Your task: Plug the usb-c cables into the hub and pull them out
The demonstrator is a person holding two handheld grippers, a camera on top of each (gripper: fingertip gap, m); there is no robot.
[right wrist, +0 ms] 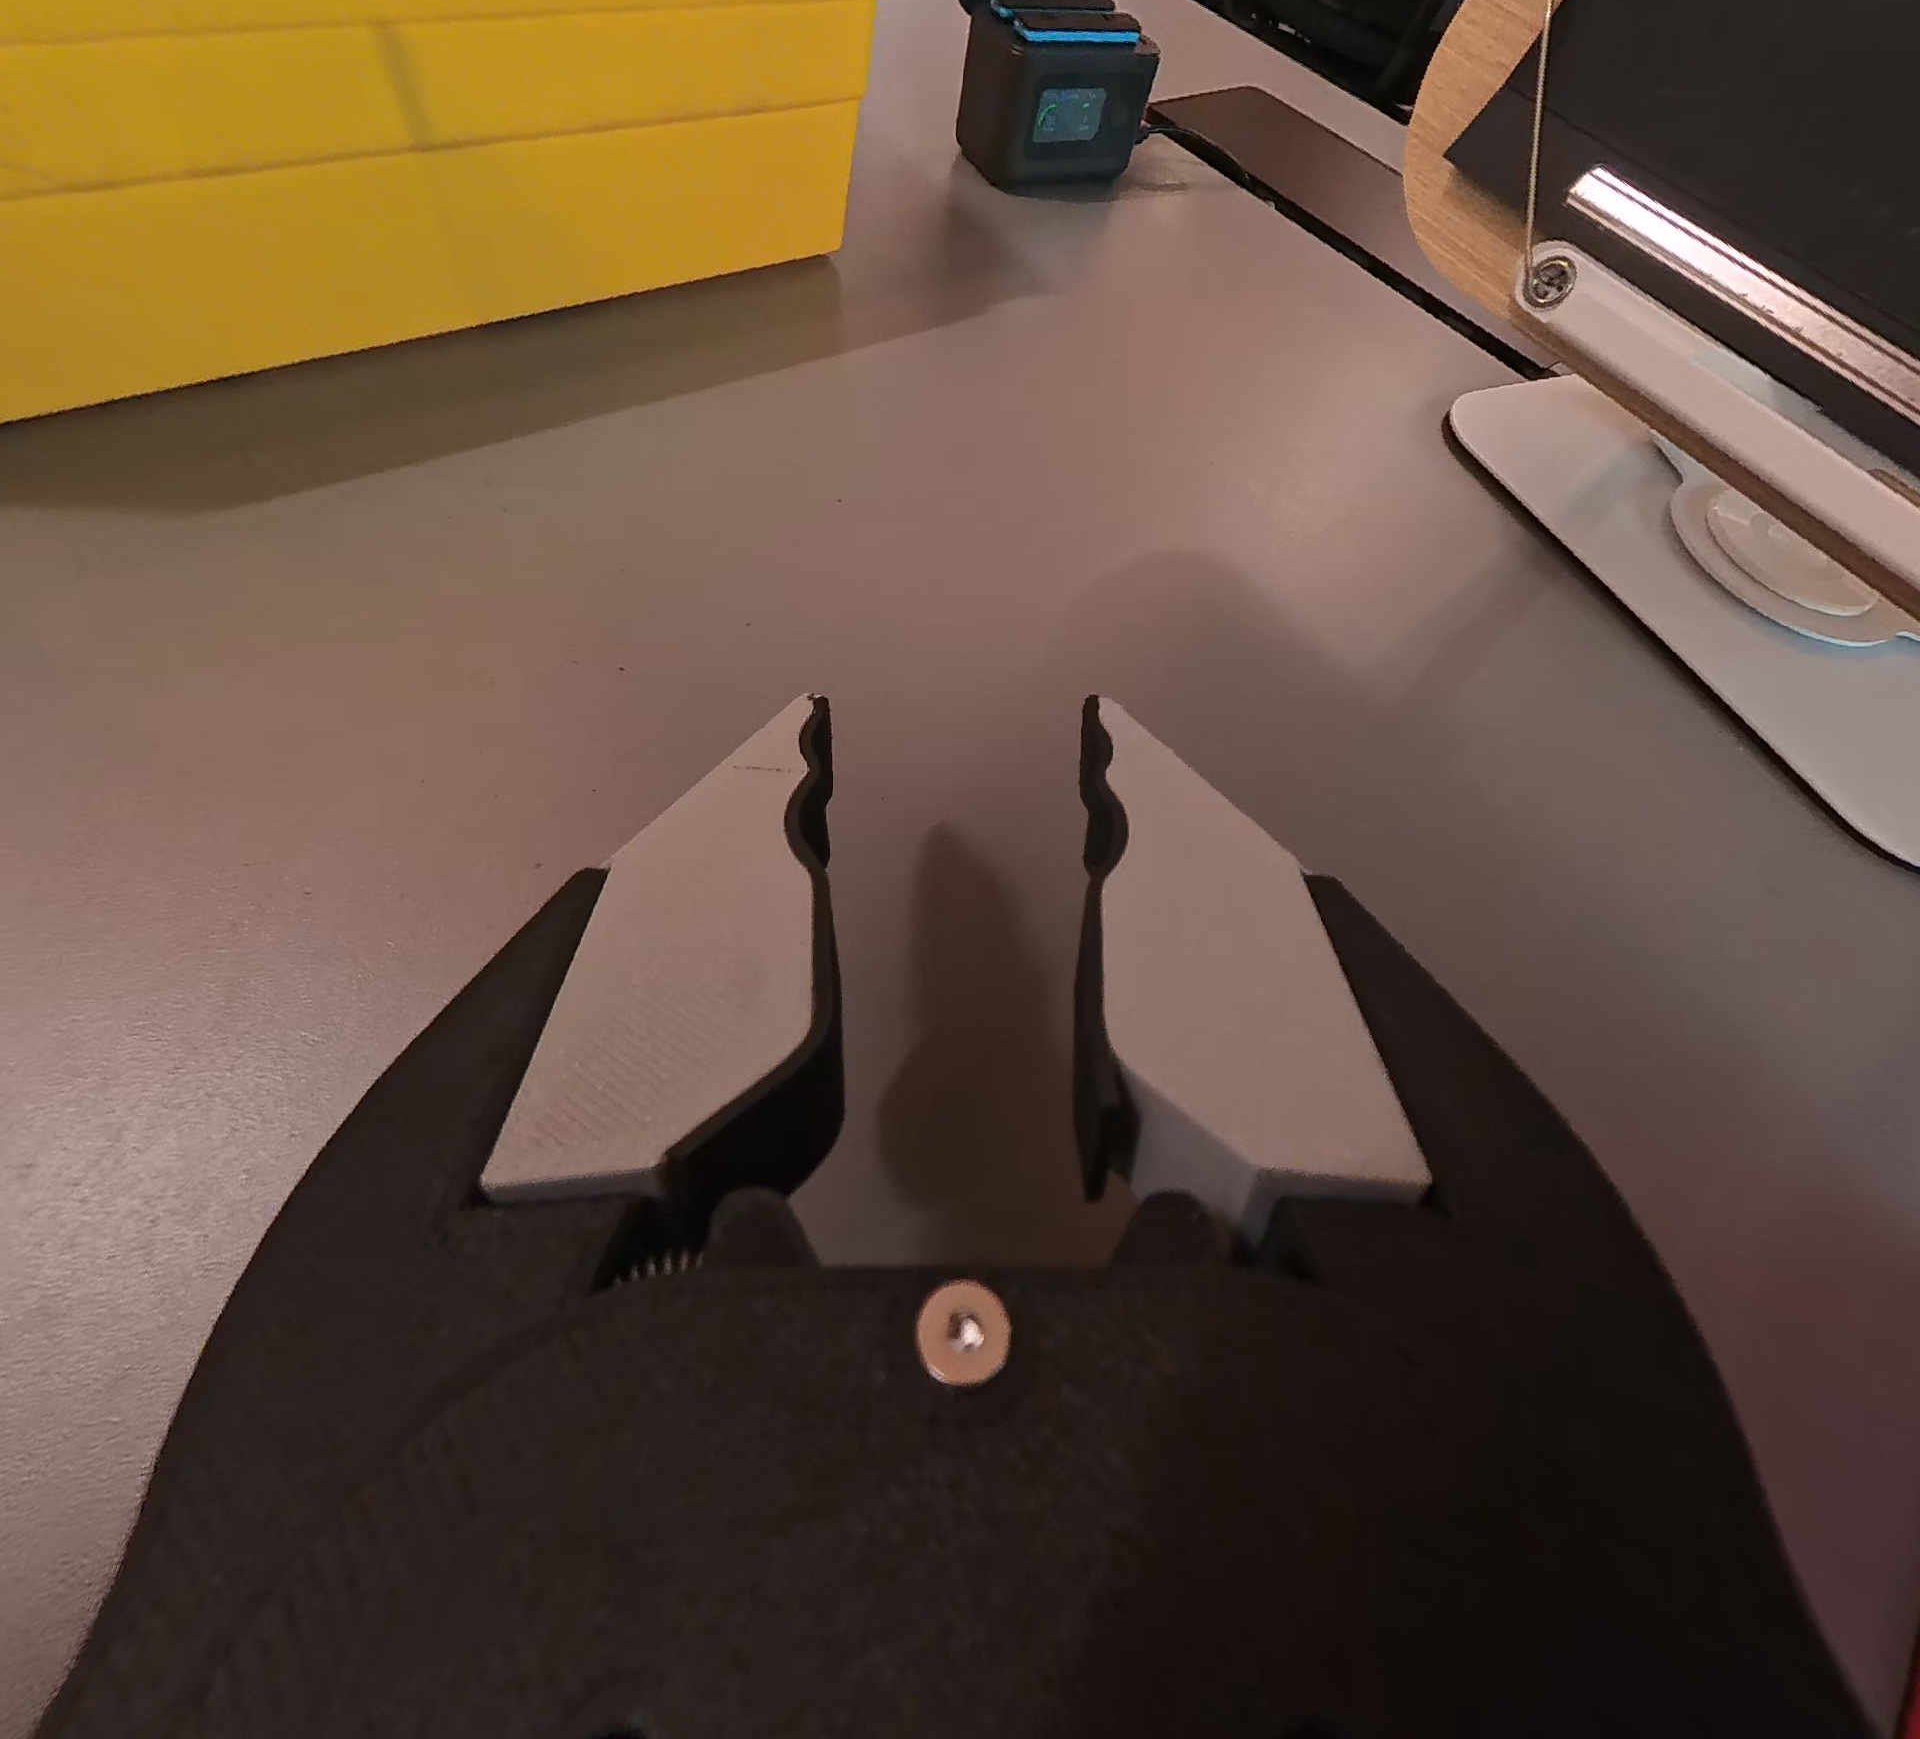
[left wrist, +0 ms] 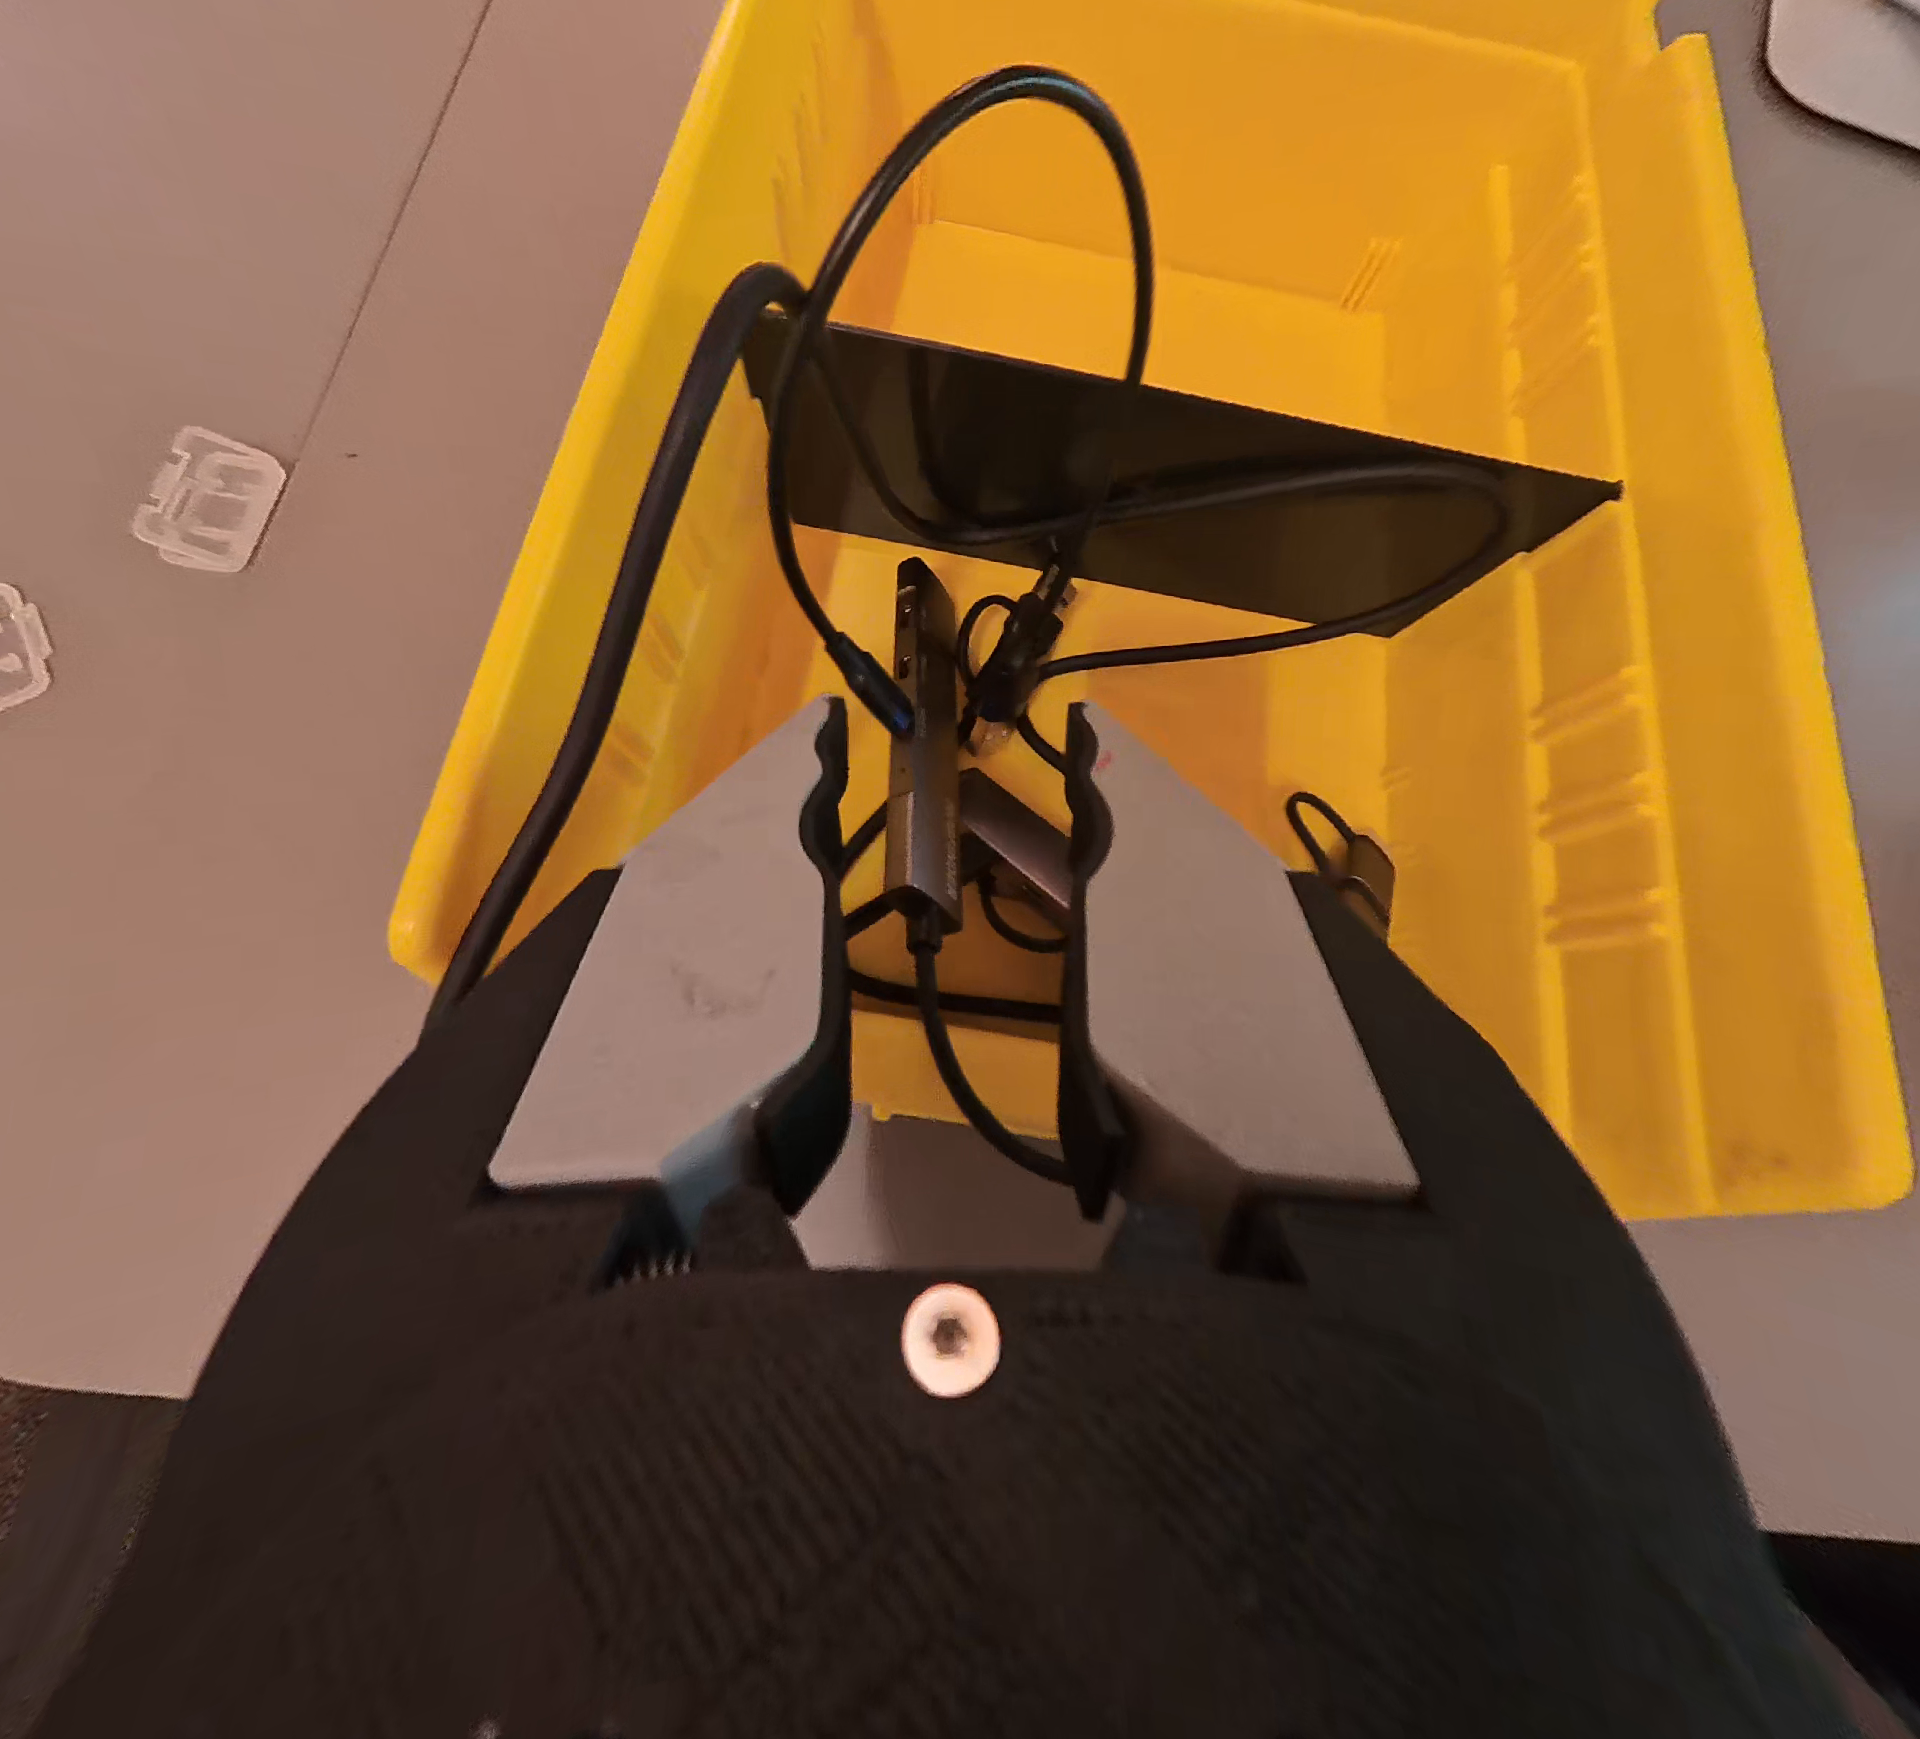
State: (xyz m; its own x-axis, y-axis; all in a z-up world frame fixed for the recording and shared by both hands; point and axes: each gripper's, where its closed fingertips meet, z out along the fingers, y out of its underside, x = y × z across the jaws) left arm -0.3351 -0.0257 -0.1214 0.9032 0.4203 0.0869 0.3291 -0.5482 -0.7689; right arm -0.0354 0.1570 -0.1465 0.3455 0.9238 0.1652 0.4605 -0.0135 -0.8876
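Hub (left wrist: 923,780): slim grey bar, lying in the near compartment of the yellow bin (left wrist: 1351,162), before the black divider (left wrist: 1195,484). Black cables (left wrist: 997,671): looped about the hub, one draped over the bin's left wall. Left gripper (left wrist: 951,733): above the hub, jaws apart, holding nothing. Right gripper (right wrist: 954,733): over grey table (right wrist: 416,702) right of the bin, jaws apart, empty.

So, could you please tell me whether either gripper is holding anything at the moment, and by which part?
Nothing is held. The left gripper hangs open above the hub in the yellow bin; the right gripper is open over bare table.
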